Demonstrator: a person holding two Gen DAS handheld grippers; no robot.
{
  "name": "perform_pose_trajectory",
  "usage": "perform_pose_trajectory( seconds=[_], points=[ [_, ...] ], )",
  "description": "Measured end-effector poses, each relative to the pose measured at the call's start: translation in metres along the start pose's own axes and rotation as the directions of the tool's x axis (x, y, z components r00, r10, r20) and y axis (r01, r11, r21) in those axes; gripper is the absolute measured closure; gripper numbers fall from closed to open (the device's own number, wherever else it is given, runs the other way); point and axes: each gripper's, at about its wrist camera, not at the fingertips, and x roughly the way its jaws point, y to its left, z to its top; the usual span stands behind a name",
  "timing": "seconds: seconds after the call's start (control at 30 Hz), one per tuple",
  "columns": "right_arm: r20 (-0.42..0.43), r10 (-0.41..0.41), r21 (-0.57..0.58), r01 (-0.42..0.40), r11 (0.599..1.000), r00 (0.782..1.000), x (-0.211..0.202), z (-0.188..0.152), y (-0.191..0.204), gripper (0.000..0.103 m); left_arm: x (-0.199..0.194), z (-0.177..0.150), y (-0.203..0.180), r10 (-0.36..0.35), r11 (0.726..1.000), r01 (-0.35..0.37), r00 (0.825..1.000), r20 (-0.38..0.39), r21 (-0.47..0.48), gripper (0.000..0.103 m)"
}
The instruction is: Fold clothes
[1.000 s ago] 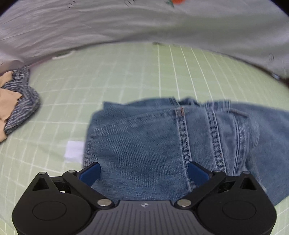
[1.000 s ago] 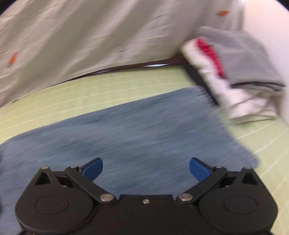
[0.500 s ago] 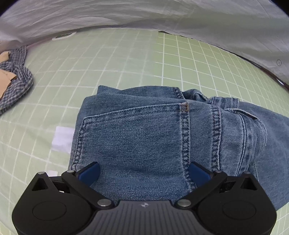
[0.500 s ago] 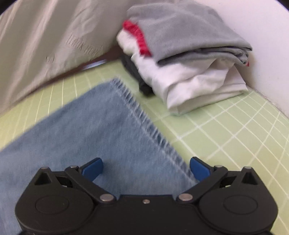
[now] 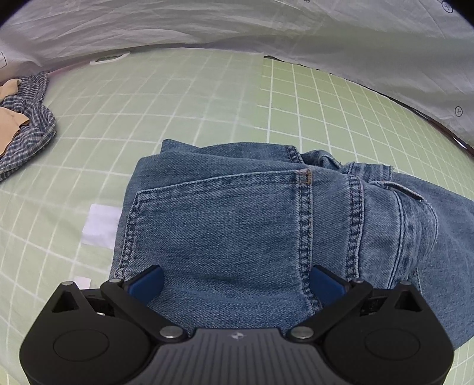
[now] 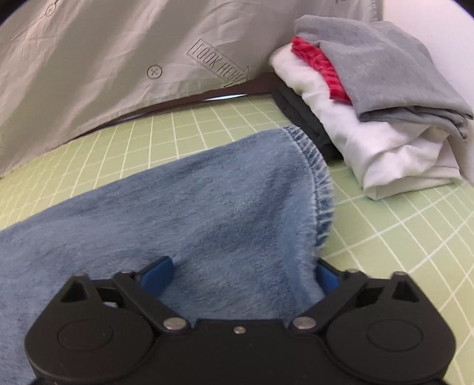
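Blue jeans (image 5: 237, 213) lie on a green grid mat (image 5: 192, 97). In the left wrist view the back pocket and waist end fill the middle. My left gripper (image 5: 237, 282) hovers over that pocket, open, with denim showing between its blue pads. In the right wrist view the leg end (image 6: 207, 201) humps up, its frayed hem (image 6: 320, 177) curling on the right. My right gripper (image 6: 241, 274) straddles this hump near the hem. Its jaws are closing, still wide, with denim between them.
A stack of folded clothes (image 6: 385, 142), grey over red, white and dark, stands just right of the hem. A crumpled checked shirt (image 5: 26, 133) lies at the far left. A white sheet (image 5: 237, 23) hangs along the back. A white tape patch (image 5: 100, 225) sits beside the waist.
The right gripper swung right along the leg to the hem and dropped onto it; its jaws narrowed and the denim bunched up. The left gripper stayed over the pocket, rolling slightly.
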Motion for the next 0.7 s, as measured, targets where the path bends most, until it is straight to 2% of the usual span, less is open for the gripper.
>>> perform_pose_trajectory(
  seconds=[0.03, 0.07, 0.1, 0.13, 0.23, 0.33, 0.47, 0.53, 0.6, 0.7],
  points=[
    [0.006, -0.001, 0.001, 0.001, 1.0, 1.0, -0.003, -0.001, 0.002, 0.033, 0.0, 0.0, 0.0, 0.0, 1.0, 0.0, 1.0, 0.002, 0.0, 0.0],
    [0.004, 0.01, -0.012, -0.01, 1.0, 1.0, -0.007, 0.0, 0.005, 0.045, 0.0, -0.001, 0.0, -0.001, 1.0, 0.001, 1.0, 0.004, 0.0, 0.0],
    [0.002, 0.023, -0.026, -0.023, 0.999, 1.0, -0.011, 0.0, 0.007, 0.076, 0.0, -0.001, 0.0, -0.002, 1.0, 0.002, 1.0, 0.006, 0.0, 0.0],
    [-0.013, 0.016, -0.038, -0.017, 0.999, 1.0, -0.013, 0.005, 0.01, 0.081, 0.0, -0.001, 0.001, -0.003, 1.0, 0.003, 1.0, 0.009, 0.001, 0.0],
    [-0.041, -0.011, -0.059, 0.009, 0.998, 0.999, -0.017, 0.019, 0.019, 0.082, -0.001, -0.004, 0.001, -0.007, 1.0, 0.007, 1.0, 0.023, 0.003, 0.0],
    [0.023, -0.005, -0.034, 0.005, 0.999, 1.0, -0.039, 0.034, 0.034, 0.083, -0.002, -0.007, 0.002, -0.01, 1.0, 0.01, 0.999, 0.041, 0.003, 0.0],
    [0.107, 0.109, -0.075, -0.101, 0.992, 0.988, -0.073, 0.045, 0.076, 0.083, -0.002, -0.007, 0.002, -0.01, 1.0, 0.01, 0.999, 0.048, 0.003, 0.0],
    [0.112, 0.185, -0.099, -0.175, 0.98, 0.976, -0.084, 0.041, 0.104, 0.082, -0.002, -0.007, 0.002, -0.011, 1.0, 0.01, 0.999, 0.049, 0.004, 0.0],
    [0.078, 0.273, -0.089, -0.266, 0.96, 0.959, -0.084, 0.028, 0.133, 0.079, -0.002, -0.008, 0.003, -0.012, 1.0, 0.011, 0.999, 0.053, 0.005, 0.0],
    [-0.083, 0.323, -0.129, -0.331, 0.935, 0.943, -0.057, -0.004, 0.176, 0.07, -0.003, -0.009, 0.004, -0.016, 1.0, 0.015, 0.998, 0.061, 0.008, 0.0]
  ],
)
